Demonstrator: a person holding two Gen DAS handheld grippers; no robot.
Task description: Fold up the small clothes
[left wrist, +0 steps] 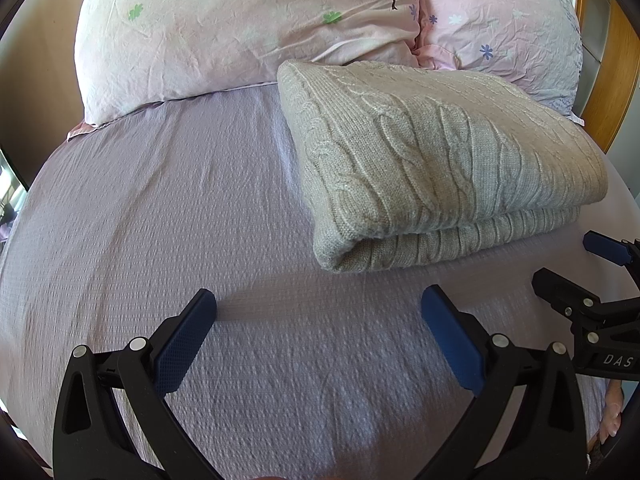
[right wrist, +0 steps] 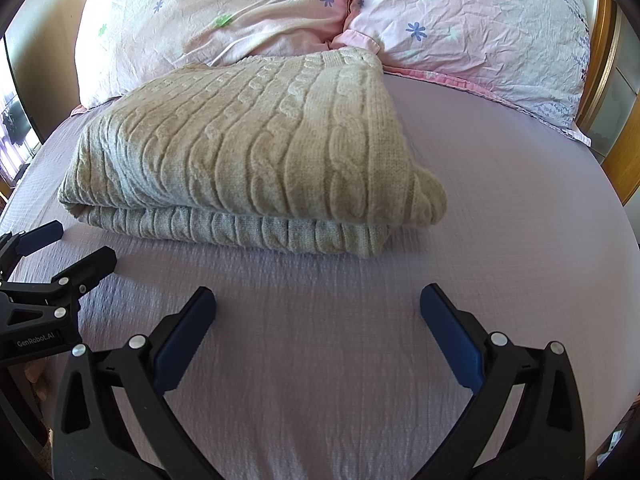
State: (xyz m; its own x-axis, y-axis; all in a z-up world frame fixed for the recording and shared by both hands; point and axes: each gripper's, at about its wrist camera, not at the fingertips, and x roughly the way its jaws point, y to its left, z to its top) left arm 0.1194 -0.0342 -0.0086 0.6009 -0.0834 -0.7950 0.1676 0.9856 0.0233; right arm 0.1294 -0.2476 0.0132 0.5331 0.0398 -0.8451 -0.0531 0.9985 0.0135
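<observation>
A beige cable-knit sweater (left wrist: 440,160) lies folded into a thick rectangle on the lilac bed sheet (left wrist: 160,220), its far edge against the pillows. In the right wrist view the sweater (right wrist: 256,148) sits ahead and to the left. My left gripper (left wrist: 319,304) is open and empty, low over the sheet, just short of the sweater's near left corner. My right gripper (right wrist: 318,304) is open and empty, in front of the sweater's near edge. Each gripper shows in the other's view: the right one (left wrist: 576,264) at the right edge, the left one (right wrist: 68,244) at the left edge.
Two pink flowered pillows (left wrist: 240,32) (left wrist: 500,28) lean at the head of the bed behind the sweater. A wooden bed frame (right wrist: 600,80) runs along the right. A window (right wrist: 16,132) is at the far left.
</observation>
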